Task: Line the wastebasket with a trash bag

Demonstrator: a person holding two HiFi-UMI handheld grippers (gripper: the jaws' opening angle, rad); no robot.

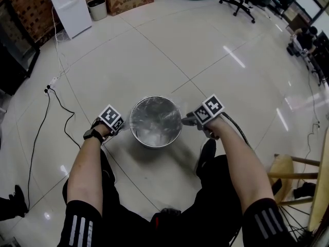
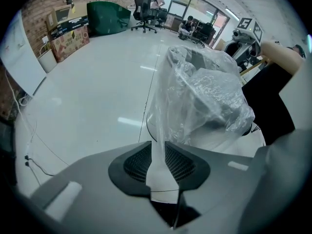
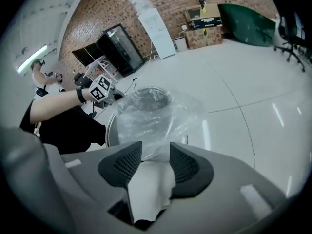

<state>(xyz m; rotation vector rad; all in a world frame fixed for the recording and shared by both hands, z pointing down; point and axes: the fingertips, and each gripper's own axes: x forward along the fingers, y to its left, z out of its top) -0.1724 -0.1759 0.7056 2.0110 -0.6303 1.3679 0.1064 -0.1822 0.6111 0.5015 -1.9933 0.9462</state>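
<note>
Floor: open all round my wastebasket.
Left gripper: fingers pinching trash bag edge.
Right gripper: fingers apart, bag loose between.

Wooden stool cut off by right edge. Wastebasket: in both gripper views, walls mostly veiled behind crumpled trash bag. Distant people too small.

Silver wastebasket; clear trash bag; white floor.
</note>
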